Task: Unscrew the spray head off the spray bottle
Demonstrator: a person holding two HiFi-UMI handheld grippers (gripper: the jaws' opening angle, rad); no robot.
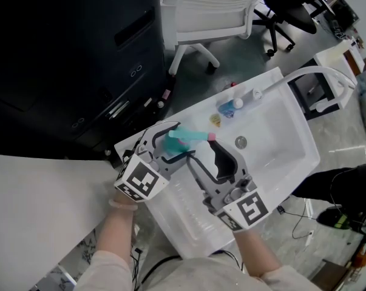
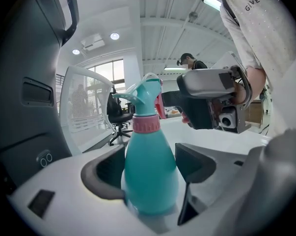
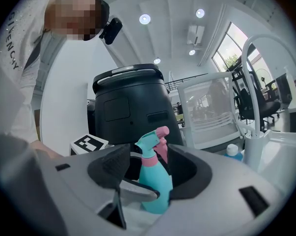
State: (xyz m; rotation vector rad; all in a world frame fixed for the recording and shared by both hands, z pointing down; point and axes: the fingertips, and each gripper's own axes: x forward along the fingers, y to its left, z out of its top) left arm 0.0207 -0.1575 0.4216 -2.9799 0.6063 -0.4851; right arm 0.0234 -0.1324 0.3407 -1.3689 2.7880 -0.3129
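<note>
The left claw (image 1: pixel 181 141) is clamped on the bottle (image 2: pixel 150 181): its two dark pads (image 2: pixel 104 173) press the teal body from either side, low on the belly. Seen along this claw, the bottle runs straight out from the jaws. A pink collar (image 2: pixel 146 124) sits just past the pads, the teal spray head (image 2: pixel 144 95) is beyond it at the far end, and the pink trigger (image 2: pixel 159 106) is on the head's right side. In the head view the bottle is held off the counter (image 1: pixel 170 220), lying roughly level, with its pink tip toward the right claw.

The right claw (image 3: pixel 150 167) has its jaws well apart and grips nothing. The bottle shows in the gap between them, its head turned to that claw's left. No pad touches it, and I cannot tell how far into the gap it reaches. The left claw's marker cube (image 3: pixel 89 143) is just left of the gap.

Beyond both claws is the white sink (image 1: pixel 289 135) with its drain (image 1: pixel 241 142). A small blue-capped bottle (image 1: pixel 230 107) stands on the far rim, and the curved tap (image 1: pixel 319 73) is further to the right. A black bin (image 3: pixel 130 102) stands behind the left claw, and a white chair (image 1: pixel 210 11) is farther off.
</note>
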